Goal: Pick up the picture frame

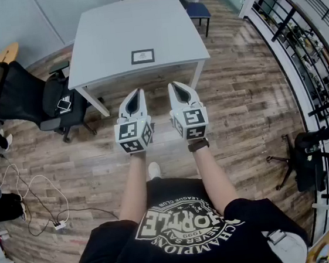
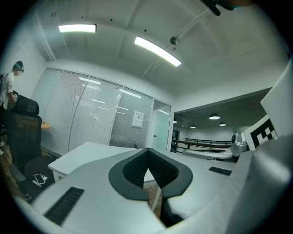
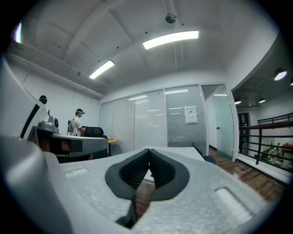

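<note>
**Left gripper [image 1: 139, 93] and right gripper [image 1: 173, 85], jaws together, facing the table [image 1: 111, 28]**

Both grippers are pointing level and side by side over the plank floor [image 1: 238, 108]. Each is keeping its jaws pressed together with nothing between them. The picture frame [image 1: 142, 56] is lying flat on the table, close to the near edge and well apart from both tools.

Likely hazards: the jaws are sitting closed, so arriving without spreading them would only be nudging the frame. It is lying low and flat, offering the pads little edge to bite. The tabletop looks smooth, so a glancing touch could be sliding the frame toward the edge and off.

The frame is a small rectangle with a thin dark rim around a pale insert. The tabletop is matte and pale grey. The pads are dark and ribbed, set in light grey shells.
</note>
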Demonstrator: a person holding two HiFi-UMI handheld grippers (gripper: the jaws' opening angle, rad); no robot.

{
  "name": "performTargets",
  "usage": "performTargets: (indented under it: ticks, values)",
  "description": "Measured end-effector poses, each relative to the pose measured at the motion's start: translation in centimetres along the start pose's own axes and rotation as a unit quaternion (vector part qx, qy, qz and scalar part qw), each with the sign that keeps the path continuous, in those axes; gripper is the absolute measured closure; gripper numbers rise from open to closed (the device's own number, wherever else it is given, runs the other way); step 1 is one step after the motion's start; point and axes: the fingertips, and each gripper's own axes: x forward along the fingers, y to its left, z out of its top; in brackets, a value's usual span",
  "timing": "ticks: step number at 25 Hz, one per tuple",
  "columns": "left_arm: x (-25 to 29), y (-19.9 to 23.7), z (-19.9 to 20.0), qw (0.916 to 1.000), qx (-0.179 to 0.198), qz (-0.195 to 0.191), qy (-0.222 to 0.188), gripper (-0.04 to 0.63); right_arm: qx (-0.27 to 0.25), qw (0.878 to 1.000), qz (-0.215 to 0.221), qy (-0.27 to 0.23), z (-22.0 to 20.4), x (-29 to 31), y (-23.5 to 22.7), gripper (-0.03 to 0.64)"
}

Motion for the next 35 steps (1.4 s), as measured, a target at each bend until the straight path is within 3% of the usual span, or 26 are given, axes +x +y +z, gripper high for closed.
performTargets:
  ticks: [20, 26, 35]
  values:
    - [6.5, 10.6, 0.8, 0.9997, -0.001, -0.021, 0.009, 0.591, 0.046, 0.999, -0.016, 0.003, -1.0, 12.7, 2.2, 0.618]
    - [8.3, 14.4, -0.7, 0.9994, -0.025, -0.013, 0.022, 0.591, 0.024, 0.999, 0.000, 0.036, -3.1, 15.8, 4.6, 0.618]
    - [15.5, 16.2, -1.1, 0.9989, -0.024, -0.015, 0.038, 0.591, 0.035, 0.997, -0.008, 0.062, -4.1, 23.0, 0.2, 0.618]
